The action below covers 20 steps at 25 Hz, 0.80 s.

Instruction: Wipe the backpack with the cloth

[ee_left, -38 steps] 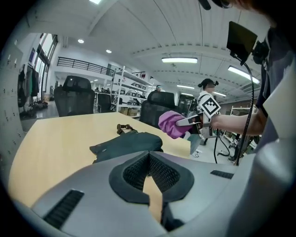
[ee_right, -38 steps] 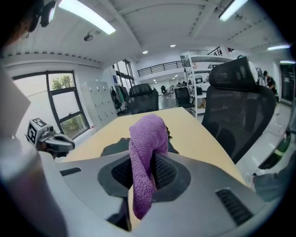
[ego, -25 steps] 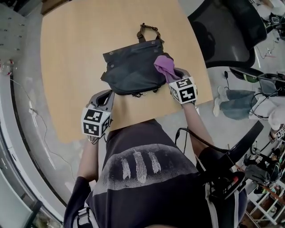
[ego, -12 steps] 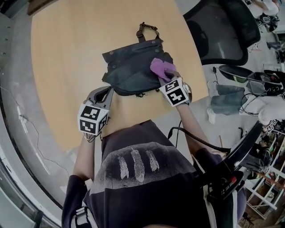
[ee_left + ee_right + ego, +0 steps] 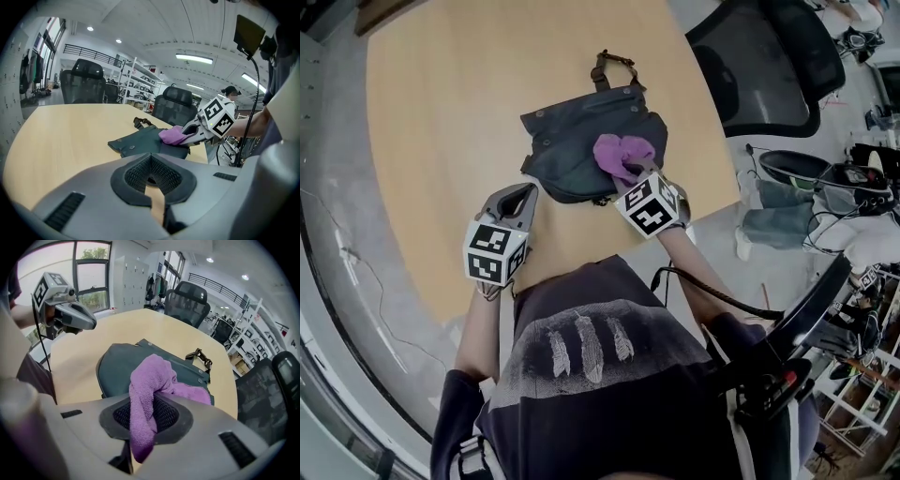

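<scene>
Wiping seems under way; most of the bag is probably left.
Head view: your right gripper (image 5: pixel 633 173) rests the purple cloth (image 5: pixel 622 152) on the backpack (image 5: pixel 567 141), mid-bench (image 5: pixel 431 122); your left gripper (image 5: pixel 517 199) is beside it. Left gripper view: fingers clenched, empty. Right gripper view: fingers grasping the cloth.

Fuzzy purple terry cloth (image 5: pixel 622 153), matt dark fabric backpack (image 5: pixel 572 141), smooth pale wood-look table (image 5: pixel 441 141)

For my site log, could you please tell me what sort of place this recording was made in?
Probably an open-plan office or lab: black mesh office chairs round a pale wooden table, and white storage shelving behind.
</scene>
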Each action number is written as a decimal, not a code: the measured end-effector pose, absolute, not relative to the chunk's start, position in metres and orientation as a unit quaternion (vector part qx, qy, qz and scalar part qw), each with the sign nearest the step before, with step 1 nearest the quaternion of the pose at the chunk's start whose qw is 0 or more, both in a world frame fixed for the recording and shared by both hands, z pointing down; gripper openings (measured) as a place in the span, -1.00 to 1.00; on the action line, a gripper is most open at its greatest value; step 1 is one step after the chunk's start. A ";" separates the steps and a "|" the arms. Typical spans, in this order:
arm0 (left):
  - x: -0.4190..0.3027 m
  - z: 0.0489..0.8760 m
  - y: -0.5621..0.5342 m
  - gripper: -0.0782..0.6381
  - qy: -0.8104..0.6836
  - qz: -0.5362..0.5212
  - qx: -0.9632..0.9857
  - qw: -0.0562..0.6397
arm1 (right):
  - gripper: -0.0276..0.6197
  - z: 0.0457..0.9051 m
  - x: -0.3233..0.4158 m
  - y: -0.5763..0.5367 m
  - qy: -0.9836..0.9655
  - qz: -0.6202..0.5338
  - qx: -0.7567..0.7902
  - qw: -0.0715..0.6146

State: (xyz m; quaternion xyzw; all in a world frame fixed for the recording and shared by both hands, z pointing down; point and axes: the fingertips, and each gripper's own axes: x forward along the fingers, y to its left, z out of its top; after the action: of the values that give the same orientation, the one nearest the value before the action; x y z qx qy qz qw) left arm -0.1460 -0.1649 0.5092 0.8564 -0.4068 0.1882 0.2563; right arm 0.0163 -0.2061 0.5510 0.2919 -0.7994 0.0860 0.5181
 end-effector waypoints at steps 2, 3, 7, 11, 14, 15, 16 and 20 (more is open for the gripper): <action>-0.146 0.508 -0.165 -0.76 -0.406 0.189 0.858 0.253 | -0.74 0.551 0.006 -0.200 -0.808 0.102 0.283 0.506; -0.147 0.508 -0.165 -0.76 -0.405 0.190 0.858 0.252 | -0.74 0.551 0.000 -0.195 -0.813 0.110 0.278 0.500; -0.145 0.504 -0.162 -0.76 -0.400 0.191 0.860 0.253 | -0.74 0.552 -0.016 -0.184 -0.817 0.102 0.267 0.501; -0.144 0.505 -0.160 -0.76 -0.396 0.192 0.862 0.252 | -0.74 0.553 -0.041 -0.172 -0.832 0.099 0.236 0.492; -0.146 0.502 -0.161 -0.76 -0.399 0.193 0.861 0.248 | -0.74 0.554 -0.054 -0.165 -0.839 0.097 0.219 0.489; -0.147 0.501 -0.162 -0.76 -0.400 0.193 0.861 0.247 | -0.74 0.554 -0.057 -0.163 -0.841 0.100 0.214 0.487; -0.148 0.500 -0.162 -0.76 -0.401 0.194 0.861 0.246 | -0.74 0.555 -0.061 -0.161 -0.843 0.099 0.208 0.486; -0.150 0.501 -0.162 -0.76 -0.405 0.195 0.859 0.247 | -0.74 0.558 -0.077 -0.151 -0.853 0.104 0.182 0.477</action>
State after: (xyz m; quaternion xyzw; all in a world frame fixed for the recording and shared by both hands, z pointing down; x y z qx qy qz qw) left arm -0.1498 -0.1622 0.5007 0.8586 -0.4046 0.1949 0.2472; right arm -0.0772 -0.1508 0.5576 0.1818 -0.8535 0.1039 0.4772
